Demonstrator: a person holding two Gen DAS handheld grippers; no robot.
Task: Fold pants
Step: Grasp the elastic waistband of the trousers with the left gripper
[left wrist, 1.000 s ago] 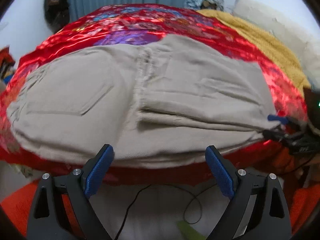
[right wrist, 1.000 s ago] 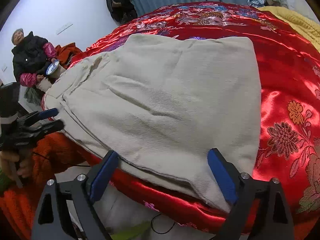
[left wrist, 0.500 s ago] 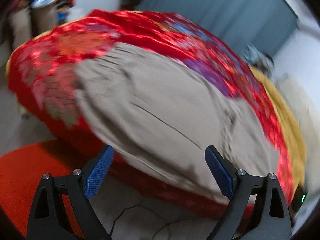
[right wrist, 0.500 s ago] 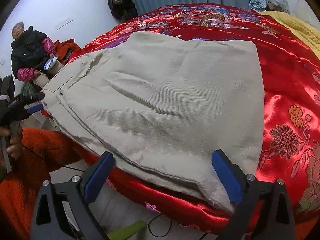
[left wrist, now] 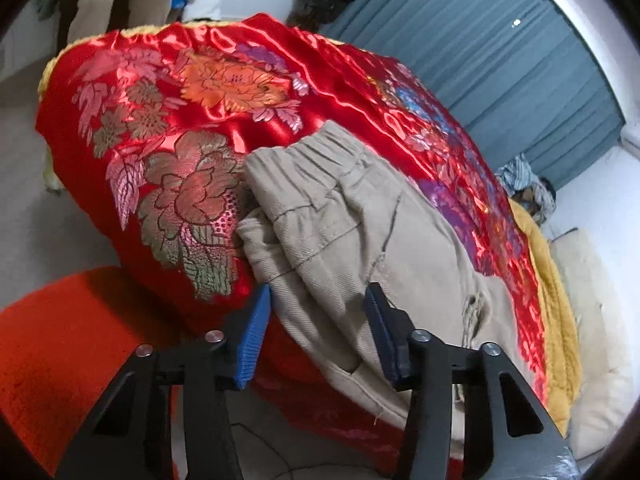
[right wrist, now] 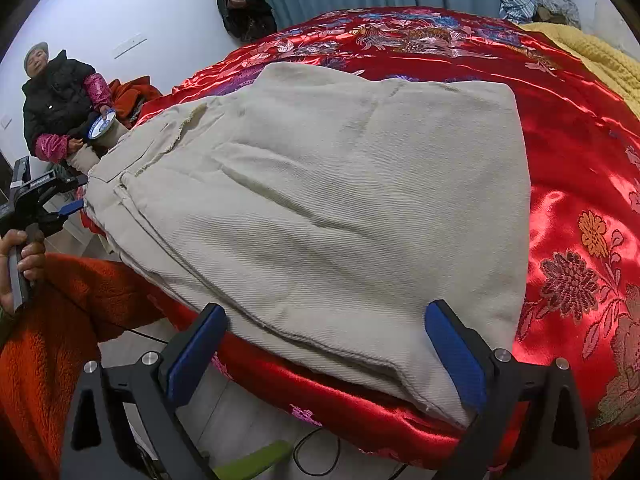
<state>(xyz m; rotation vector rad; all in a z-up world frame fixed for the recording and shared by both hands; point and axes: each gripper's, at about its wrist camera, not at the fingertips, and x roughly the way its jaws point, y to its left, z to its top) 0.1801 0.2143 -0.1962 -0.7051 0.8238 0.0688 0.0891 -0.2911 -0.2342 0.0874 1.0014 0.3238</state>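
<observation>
Beige pants (right wrist: 340, 200) lie folded on a red floral satin bedspread (right wrist: 568, 152). In the left wrist view their elastic waistband end (left wrist: 320, 184) lies near the bed's corner. My left gripper (left wrist: 316, 320) is open, its blue pads on either side of the pants' near edge just below the waistband. My right gripper (right wrist: 324, 340) is wide open at the near edge of the folded leg end, with the cloth between its pads. The left gripper also shows in the right wrist view (right wrist: 60, 196), at the waistband end.
A person in a dark jacket (right wrist: 60, 96) sits beyond the bed holding a blue-and-white plate. A yellow blanket (left wrist: 556, 320) covers the far side. Blue curtains (left wrist: 480, 60) hang behind. An orange fleece sleeve (right wrist: 48, 340) and floor cables lie below.
My left gripper has swung left along the pants to the waistband end and narrowed its opening around the cloth edge. My right gripper has moved slightly closer to the leg end.
</observation>
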